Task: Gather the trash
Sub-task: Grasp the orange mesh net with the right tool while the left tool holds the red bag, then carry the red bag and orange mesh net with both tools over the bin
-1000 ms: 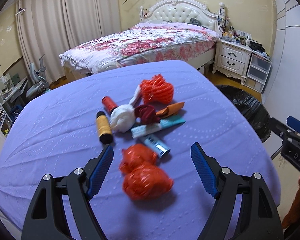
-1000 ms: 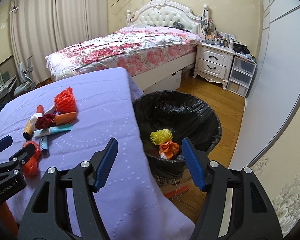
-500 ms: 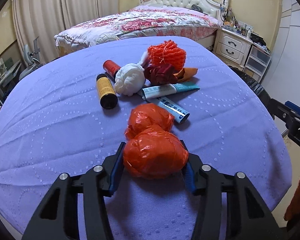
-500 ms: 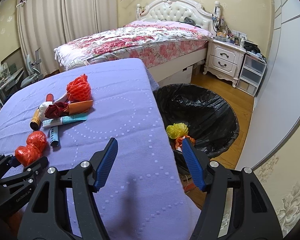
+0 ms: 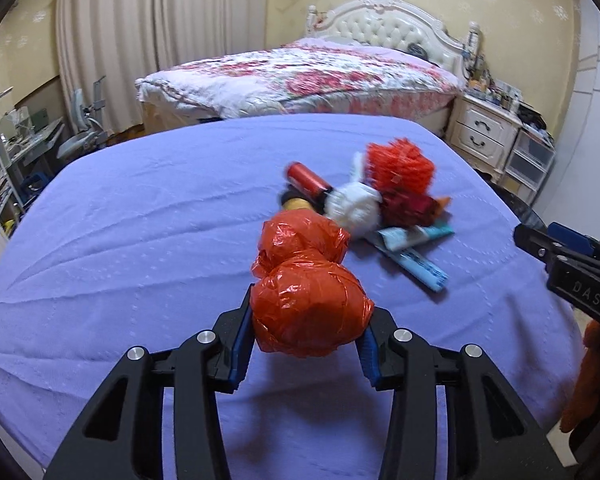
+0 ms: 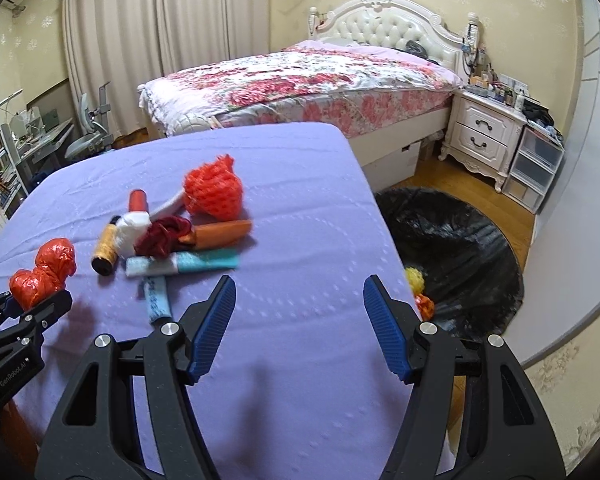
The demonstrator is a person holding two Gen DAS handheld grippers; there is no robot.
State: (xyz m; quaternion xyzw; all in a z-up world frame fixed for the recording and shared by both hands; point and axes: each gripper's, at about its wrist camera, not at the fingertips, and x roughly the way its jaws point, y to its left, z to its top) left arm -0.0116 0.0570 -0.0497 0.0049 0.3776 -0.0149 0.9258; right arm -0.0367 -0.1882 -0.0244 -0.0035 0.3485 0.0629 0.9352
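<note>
My left gripper (image 5: 306, 320) is shut on a crumpled orange plastic bag (image 5: 306, 304) and holds it just above the purple tablecloth (image 5: 140, 240). The bag also shows in the right wrist view (image 6: 42, 276). Beyond it lies a trash pile: an orange foam net (image 6: 214, 192), a white wad (image 5: 354, 210), a dark red scrap (image 6: 164, 236), a red bottle (image 5: 306, 176), a yellow bottle (image 6: 104, 250), teal tubes (image 6: 184, 264). My right gripper (image 6: 298, 320) is open and empty over the table's right part. The black-lined trash bin (image 6: 468, 248) stands on the floor at the right.
The bin holds a yellow net (image 6: 414, 278) and an orange scrap (image 6: 426, 306). A bed with a floral cover (image 6: 300, 84) stands behind the table. A white nightstand (image 6: 486, 136) and plastic drawers (image 6: 534, 168) are at the far right. A desk and chair (image 6: 84, 136) stand at the left.
My left gripper closed on the orange bag and lifted it off the cloth. My right gripper swung left from over the bin toward the table.
</note>
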